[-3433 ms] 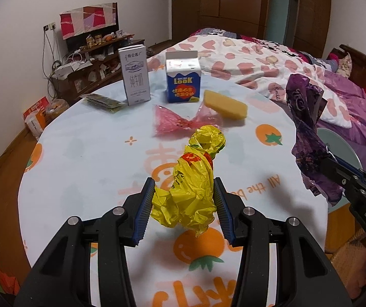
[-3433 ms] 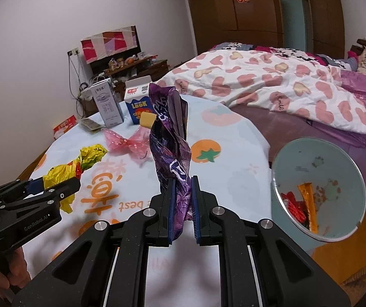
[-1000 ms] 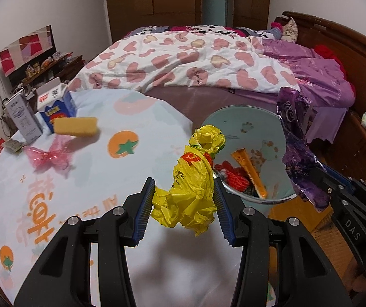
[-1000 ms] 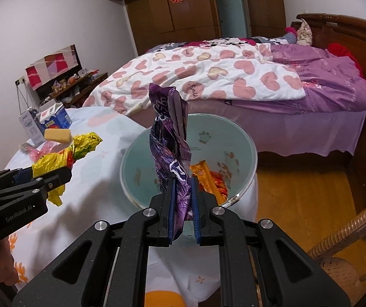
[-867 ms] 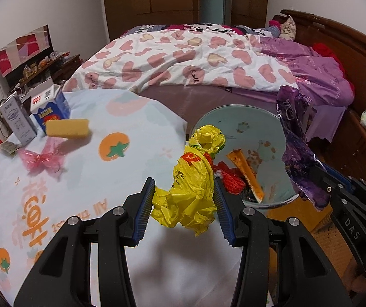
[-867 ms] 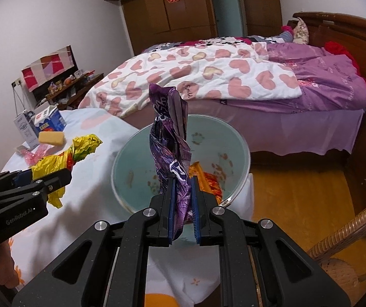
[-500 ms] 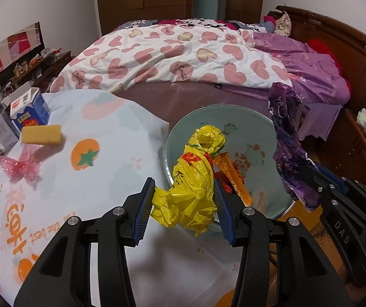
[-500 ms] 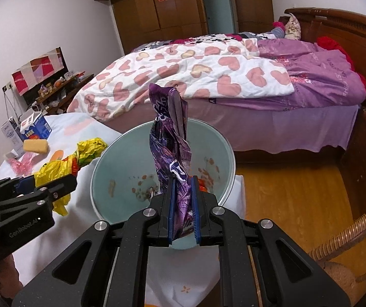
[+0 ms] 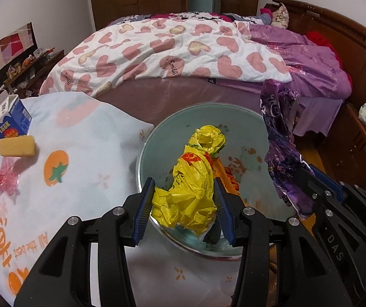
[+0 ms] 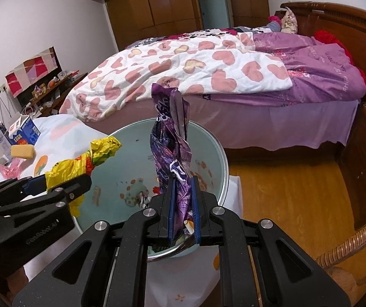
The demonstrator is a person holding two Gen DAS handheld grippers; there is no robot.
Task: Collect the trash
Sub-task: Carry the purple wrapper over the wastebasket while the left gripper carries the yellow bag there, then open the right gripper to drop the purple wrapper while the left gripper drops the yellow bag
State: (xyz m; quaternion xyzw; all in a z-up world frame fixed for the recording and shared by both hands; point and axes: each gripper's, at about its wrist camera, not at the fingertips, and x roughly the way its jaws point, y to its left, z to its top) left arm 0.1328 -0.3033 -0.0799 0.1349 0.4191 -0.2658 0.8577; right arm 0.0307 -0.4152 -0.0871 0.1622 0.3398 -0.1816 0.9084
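The left gripper [image 9: 184, 203] clamps a crumpled yellow plastic bag [image 9: 191, 181] between its half-closed blue pads, the bag's twisted end rising above the fingertips. The right gripper [image 10: 182, 192] is pinched nearly shut on a purple foil wrapper [image 10: 170, 143] standing upright from its pads. Both hang over the pale green trash bin [image 10: 216, 148], beside the table [image 9: 85, 153]; what look like orange and red wrappers lie inside.

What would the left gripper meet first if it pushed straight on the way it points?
Probably the inside of the bin: the left gripper, shut on the yellow bag, points down into its mouth. Depth is unclear.
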